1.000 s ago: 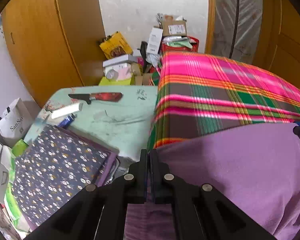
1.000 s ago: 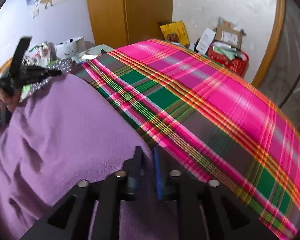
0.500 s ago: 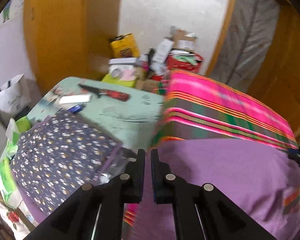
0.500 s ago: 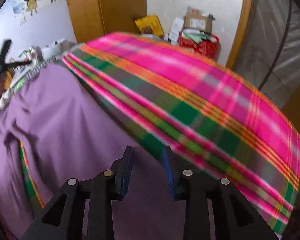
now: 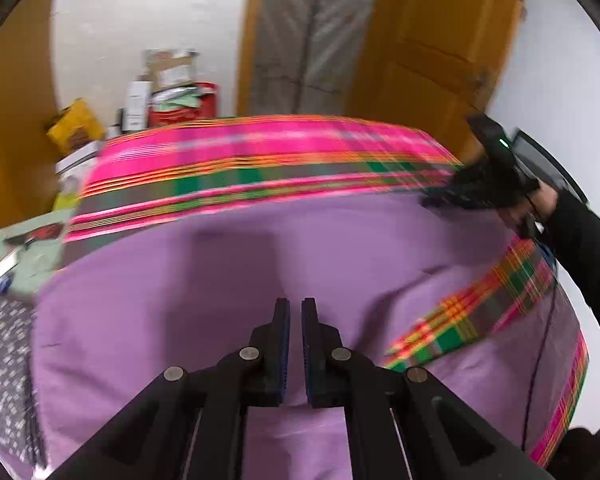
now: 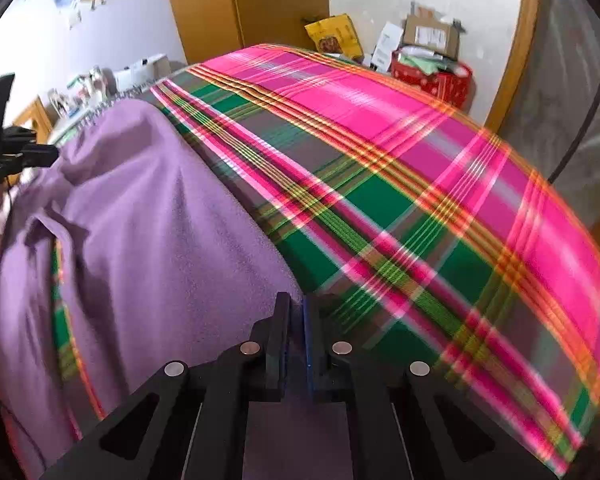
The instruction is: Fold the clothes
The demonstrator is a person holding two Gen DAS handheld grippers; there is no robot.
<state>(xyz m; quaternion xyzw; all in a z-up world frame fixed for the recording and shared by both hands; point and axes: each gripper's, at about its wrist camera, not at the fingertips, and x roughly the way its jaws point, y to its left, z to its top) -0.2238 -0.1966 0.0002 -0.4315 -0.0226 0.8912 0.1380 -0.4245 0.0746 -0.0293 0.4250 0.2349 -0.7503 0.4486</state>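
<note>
Nowhere legible writing, purple garment (image 5: 236, 264), plaid blanket (image 6: 380, 168)

**Purple cloth spread over plaid**

The purple cloth (image 5: 228, 264) lies mostly flat across the plaid-covered bed, softly creased. Its near right corner is wrinkled, showing a strip of plaid through a gap. Its far edge runs along the plaid stripes.

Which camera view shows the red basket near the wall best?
The right wrist view: the red basket stands fairly sharp against the wall, filled with papers, a cardboard box behind. In the left wrist view it is blurred and partly hidden behind the plaid cloth.
</note>
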